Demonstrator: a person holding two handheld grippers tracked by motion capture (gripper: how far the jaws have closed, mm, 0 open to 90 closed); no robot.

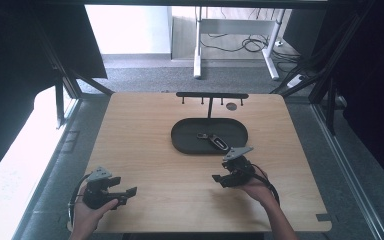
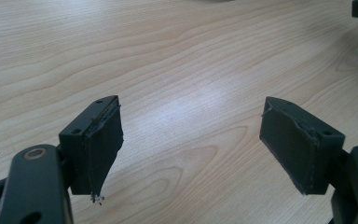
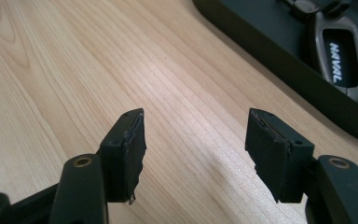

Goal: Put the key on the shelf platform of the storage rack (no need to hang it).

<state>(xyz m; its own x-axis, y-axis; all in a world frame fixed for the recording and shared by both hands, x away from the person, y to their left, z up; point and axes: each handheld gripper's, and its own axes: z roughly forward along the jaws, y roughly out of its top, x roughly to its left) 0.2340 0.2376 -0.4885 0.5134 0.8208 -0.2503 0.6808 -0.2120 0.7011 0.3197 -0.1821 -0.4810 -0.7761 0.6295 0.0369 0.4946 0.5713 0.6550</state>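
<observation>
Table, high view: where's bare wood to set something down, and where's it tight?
Free: the left half of the table, between the black tray and the left edge, and the front strip between the left gripper and right gripper. Tight: the back middle, where the hook rack stands behind the tray holding the key fob.

A light wooden table [image 1: 145, 150] stands on grey carpet [image 1: 145, 75]. At its far edge a black rack [image 1: 211, 95] with small hooks rises on a thin post. Beyond, white desk legs [image 1: 198, 50] and loose cables [image 1: 245, 44] lie on the floor.
</observation>
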